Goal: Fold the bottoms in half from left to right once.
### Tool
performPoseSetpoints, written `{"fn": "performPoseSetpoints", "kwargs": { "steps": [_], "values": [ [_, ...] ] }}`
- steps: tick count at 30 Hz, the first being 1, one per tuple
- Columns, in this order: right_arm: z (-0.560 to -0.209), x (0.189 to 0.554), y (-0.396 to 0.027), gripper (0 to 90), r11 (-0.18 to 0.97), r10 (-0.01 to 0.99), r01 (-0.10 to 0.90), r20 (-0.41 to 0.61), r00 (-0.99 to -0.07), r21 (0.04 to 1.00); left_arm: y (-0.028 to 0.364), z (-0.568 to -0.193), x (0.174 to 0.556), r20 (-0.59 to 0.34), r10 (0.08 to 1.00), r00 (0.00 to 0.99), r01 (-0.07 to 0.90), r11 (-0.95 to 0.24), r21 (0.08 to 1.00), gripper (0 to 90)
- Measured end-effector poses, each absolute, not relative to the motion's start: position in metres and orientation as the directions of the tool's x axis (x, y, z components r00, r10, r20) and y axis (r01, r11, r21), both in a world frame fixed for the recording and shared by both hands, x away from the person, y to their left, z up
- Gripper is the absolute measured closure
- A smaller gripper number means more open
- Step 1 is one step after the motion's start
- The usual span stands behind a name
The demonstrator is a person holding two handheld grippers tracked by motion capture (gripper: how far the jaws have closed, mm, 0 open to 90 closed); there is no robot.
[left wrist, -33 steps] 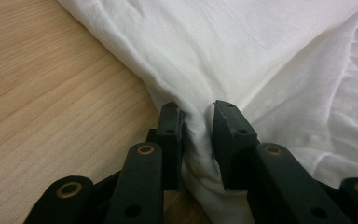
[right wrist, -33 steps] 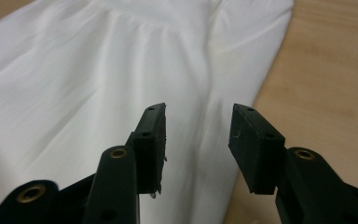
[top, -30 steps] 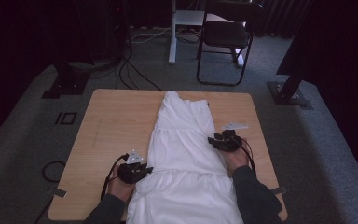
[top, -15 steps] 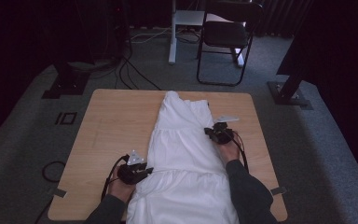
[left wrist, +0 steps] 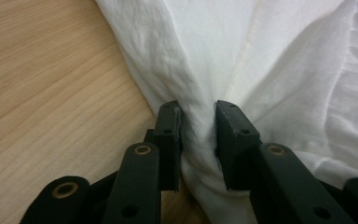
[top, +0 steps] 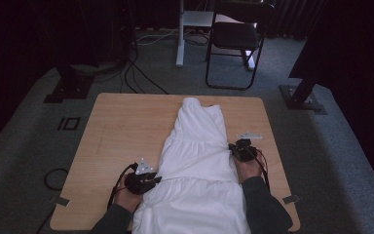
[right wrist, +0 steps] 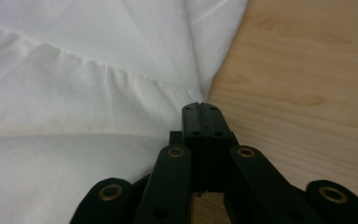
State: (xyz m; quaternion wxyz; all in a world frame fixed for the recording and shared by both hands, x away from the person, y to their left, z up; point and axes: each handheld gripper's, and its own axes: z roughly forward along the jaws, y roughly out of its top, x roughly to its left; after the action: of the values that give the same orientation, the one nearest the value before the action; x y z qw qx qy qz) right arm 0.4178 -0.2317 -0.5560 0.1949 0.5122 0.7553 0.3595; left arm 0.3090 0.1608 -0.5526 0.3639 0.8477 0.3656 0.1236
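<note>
A: Dress [top: 195, 165] lies lengthwise down the middle of the table [top: 126, 126], narrow top toward the far edge, skirt running off the near edge. Status, left side first?

B: My left gripper [top: 143, 181] is at the dress's left edge. In the left gripper view a bunched fold of cloth [left wrist: 198, 135] sits clamped between the jaws. That side I count as gripped.

A: And the right?

B: Right gripper [top: 241, 148] is at the right edge, near the gathered seam [right wrist: 98, 70]. Its jaws have just been closing and now stand tight together. In the right gripper view I see no cloth between them; the edge lies just beside the tips.

A: So how far along?

B: My judgement: early. Dress is laid out flat, nothing folded yet. One edge held, the other pinch seems to have missed or caught too little to see. Regrasp, then the fold, remain.

A: Anything unclear?

B: Hem is cut off at the bottom of the high view. Both hands cover the gripper bodies there, so contact on the right is hard to judge.
</note>
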Motion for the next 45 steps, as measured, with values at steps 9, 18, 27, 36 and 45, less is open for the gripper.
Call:
{"fn": "performPoseSetpoints", "kwargs": {
  "steps": [9,18,27,36,45],
  "values": [
    [-0.556,0.418,-0.227,89.1,0.265,0.9,0.63,0.048,-0.434,0.73,0.179,-0.511,0.331,-0.026,0.744,0.668,0.489,-0.411,0.769,49.0],
    [-0.556,0.419,-0.226,89.1,0.263,0.902,0.633,0.048,-0.429,0.728,0.127,-0.503,0.42,-0.009,0.775,0.631,0.52,-0.415,0.747,46.4],
    [-0.556,0.415,-0.226,89.1,0.259,0.897,0.634,0.061,-0.437,0.729,0.118,-0.545,0.431,-0.055,0.747,0.663,0.569,-0.455,0.685,77.4],
    [-0.554,0.351,-0.211,88.8,0.383,0.825,0.605,0.037,-0.565,0.699,0.143,-0.551,0.349,-0.095,0.694,0.714,0.544,-0.463,0.7,79.4],
    [-0.541,0.314,-0.209,73.6,0.437,0.785,0.555,0.001,-0.62,0.708,0.148,-0.553,0.328,-0.09,0.681,0.727,0.527,-0.469,0.709,78.0]
  ]
}}
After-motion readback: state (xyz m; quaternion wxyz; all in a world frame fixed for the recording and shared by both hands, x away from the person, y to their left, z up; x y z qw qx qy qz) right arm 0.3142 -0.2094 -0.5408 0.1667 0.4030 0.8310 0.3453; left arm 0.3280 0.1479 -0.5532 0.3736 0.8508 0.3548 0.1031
